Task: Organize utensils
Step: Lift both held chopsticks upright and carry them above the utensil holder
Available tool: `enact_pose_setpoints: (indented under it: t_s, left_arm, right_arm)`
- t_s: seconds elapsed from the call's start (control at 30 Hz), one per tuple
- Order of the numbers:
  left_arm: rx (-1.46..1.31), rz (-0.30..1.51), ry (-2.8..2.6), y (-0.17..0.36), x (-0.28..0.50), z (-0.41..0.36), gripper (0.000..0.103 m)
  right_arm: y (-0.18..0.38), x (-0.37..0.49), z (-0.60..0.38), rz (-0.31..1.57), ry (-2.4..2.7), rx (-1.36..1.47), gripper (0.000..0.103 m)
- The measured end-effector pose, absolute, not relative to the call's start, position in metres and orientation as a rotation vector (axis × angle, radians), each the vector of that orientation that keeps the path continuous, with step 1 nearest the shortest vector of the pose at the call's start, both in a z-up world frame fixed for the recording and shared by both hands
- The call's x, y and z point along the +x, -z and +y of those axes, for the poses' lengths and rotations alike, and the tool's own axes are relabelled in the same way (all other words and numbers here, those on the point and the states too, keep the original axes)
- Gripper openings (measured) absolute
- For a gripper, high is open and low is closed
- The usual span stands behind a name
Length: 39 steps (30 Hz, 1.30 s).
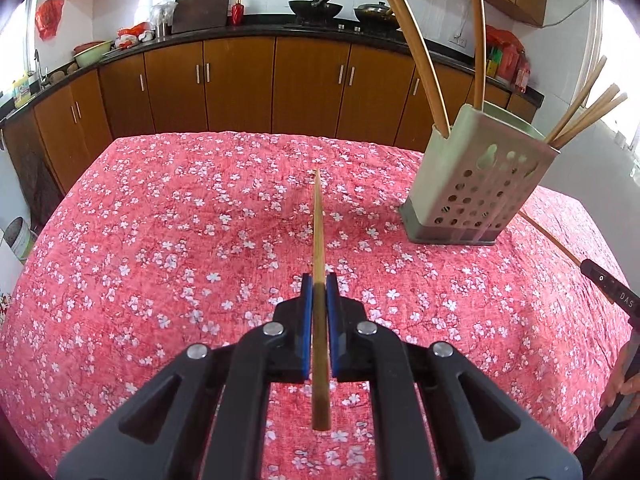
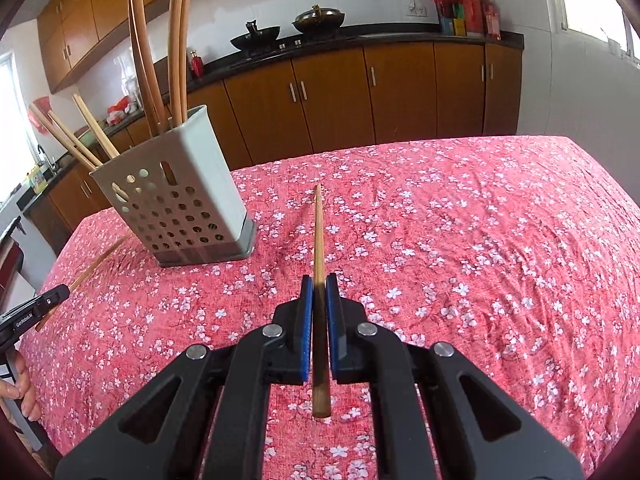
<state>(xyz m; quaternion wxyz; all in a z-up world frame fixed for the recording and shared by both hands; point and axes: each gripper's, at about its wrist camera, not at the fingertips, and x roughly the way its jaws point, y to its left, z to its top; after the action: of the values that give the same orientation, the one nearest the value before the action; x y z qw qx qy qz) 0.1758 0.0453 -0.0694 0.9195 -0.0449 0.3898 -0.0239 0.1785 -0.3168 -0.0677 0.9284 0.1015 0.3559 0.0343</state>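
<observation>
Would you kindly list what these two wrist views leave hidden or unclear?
- Tops of the long curved wooden utensils: cut off by the upper edge, both views.
- Inside of the pale green perforated utensil holder: hidden by its walls.
- Person's hand: mostly cut off at the right wrist view's left edge.

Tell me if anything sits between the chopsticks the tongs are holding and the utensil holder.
Nothing visible does. The left tongs grip one chopstick, the right tongs another chopstick. Only bare tablecloth lies between each and the utensil holder, whose top is open but already crowded with leaning utensils.
</observation>
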Motion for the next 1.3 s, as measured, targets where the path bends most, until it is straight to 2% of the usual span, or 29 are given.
enact_pose_setpoints:
  t_s: [0.2,0.6,0.97,1.3]
  left_arm:
    - [-0.1,0.789,0.045,0.066,0.189,0.051,0.008]
    - [-0.149,0.595,0.068,-0.011,0.183,0.063,0.008]
    - [-0.125,0.521,0.088,-0.051,0.183,0.055,0.008]
    - [-0.18,0.409,0.184,-0.11,0.175,0.039,0.008]
  right_arm:
    - [0.064,0.18,-0.318,0.719,-0.069,0.209,0.008]
    - [-0.012,0.168,-0.325,0.477,-0.088,0.233,0.008]
    - [-0.055,0.165,-0.315,0.379,-0.149,0.238,0.008]
    - [-0.114,0.149,-0.288,0.204,-0.278,0.264,0.008]
